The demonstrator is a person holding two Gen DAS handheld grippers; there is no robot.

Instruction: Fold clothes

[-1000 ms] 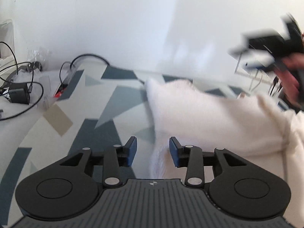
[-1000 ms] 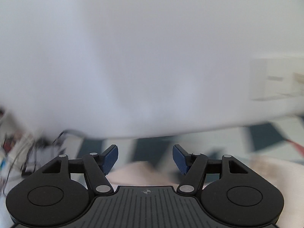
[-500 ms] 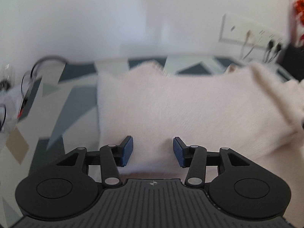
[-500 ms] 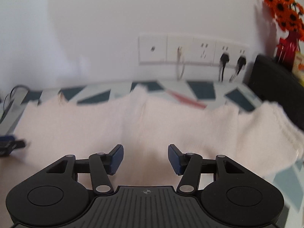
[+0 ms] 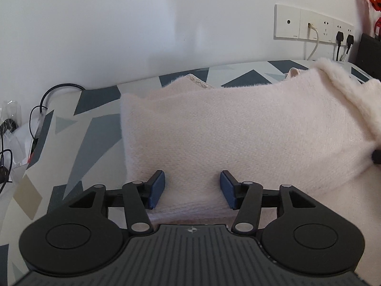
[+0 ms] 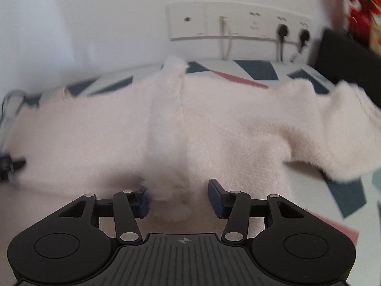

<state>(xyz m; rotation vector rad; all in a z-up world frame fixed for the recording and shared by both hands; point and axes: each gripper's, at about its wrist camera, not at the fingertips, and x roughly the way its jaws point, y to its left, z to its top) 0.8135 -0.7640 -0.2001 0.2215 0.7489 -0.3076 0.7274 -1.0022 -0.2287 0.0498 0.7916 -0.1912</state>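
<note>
patterned tabletop (image 5: 71, 143), fluffy pale pink sweater (image 5: 238, 131) spread flat, both hand-held grippers apparently gaping, gripping nothing

A plain white wall (image 5: 166, 23) rises at the far side, carrying a white socket strip (image 5: 312, 25) at the right with black plugs in it. The counter (image 5: 95, 128) wears a cloth of blue, grey and beige triangles, and black cables (image 5: 45, 100) trail at its left.

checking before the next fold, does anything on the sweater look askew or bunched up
Yes. A fuzzy strip lies across the sweater, and the sleeve on the right is humped, not flat.
</note>
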